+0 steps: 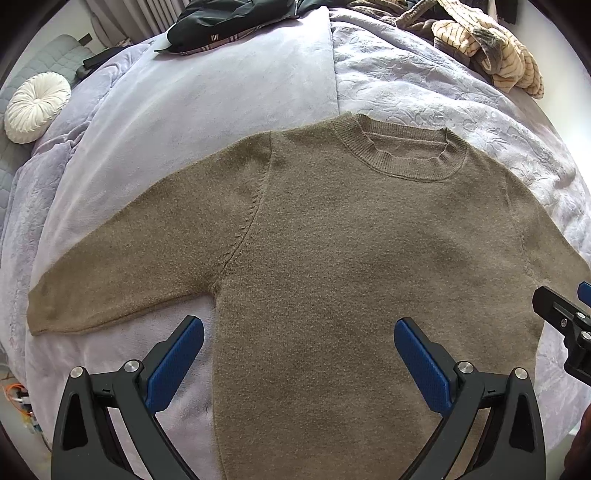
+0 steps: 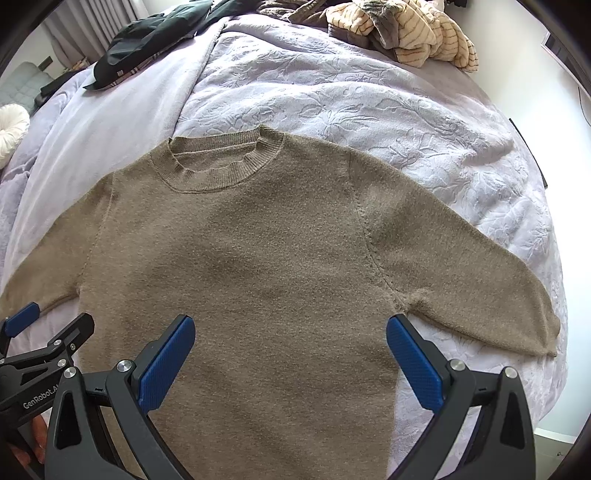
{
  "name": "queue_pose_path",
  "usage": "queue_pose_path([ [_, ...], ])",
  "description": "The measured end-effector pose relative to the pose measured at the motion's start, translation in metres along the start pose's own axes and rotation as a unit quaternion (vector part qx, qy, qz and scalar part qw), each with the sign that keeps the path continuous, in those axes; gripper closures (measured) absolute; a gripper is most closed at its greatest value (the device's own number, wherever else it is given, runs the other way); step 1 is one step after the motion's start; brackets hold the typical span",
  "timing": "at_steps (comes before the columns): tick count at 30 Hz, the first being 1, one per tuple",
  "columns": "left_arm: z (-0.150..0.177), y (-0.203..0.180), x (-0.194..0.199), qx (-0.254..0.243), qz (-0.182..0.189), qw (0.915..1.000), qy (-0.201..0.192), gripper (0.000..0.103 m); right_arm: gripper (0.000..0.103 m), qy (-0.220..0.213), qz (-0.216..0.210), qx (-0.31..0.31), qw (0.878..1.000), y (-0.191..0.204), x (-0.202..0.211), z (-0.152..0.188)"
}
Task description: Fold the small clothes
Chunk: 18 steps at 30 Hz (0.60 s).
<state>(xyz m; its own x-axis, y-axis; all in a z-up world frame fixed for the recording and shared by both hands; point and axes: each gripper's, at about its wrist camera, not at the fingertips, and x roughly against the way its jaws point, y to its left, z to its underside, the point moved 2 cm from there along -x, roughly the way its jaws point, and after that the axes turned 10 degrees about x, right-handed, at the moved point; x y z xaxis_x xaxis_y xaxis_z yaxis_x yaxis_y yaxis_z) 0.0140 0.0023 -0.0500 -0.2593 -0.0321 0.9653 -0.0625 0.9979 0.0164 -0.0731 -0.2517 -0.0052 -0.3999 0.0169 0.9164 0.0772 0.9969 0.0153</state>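
A brown knit sweater lies flat and face up on a lilac bed, collar at the far side, both sleeves spread out. It also shows in the right wrist view. My left gripper is open and empty, hovering over the sweater's lower left side near the left armpit. My right gripper is open and empty over the lower right side, near the right armpit. Each gripper shows at the edge of the other's view: the right one and the left one.
The lilac bedspread covers the bed. A dark garment and a striped beige-brown pile lie at the far side. A round white cushion sits at far left. The bed's right edge drops to the floor.
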Motion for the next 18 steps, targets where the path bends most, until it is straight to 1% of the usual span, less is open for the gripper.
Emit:
queue_pose_path([
  [12,0.000,0.000,0.001,0.005,-0.007,1.0000,0.005,0.000,0.000,0.006,-0.005,0.001,1.000,0.000,-0.001,0.001],
  [18,0.002,-0.004,0.010,0.010,-0.014,0.9998,0.003,0.000,0.000,0.003,-0.012,0.007,1.000,-0.002,0.003,0.002],
])
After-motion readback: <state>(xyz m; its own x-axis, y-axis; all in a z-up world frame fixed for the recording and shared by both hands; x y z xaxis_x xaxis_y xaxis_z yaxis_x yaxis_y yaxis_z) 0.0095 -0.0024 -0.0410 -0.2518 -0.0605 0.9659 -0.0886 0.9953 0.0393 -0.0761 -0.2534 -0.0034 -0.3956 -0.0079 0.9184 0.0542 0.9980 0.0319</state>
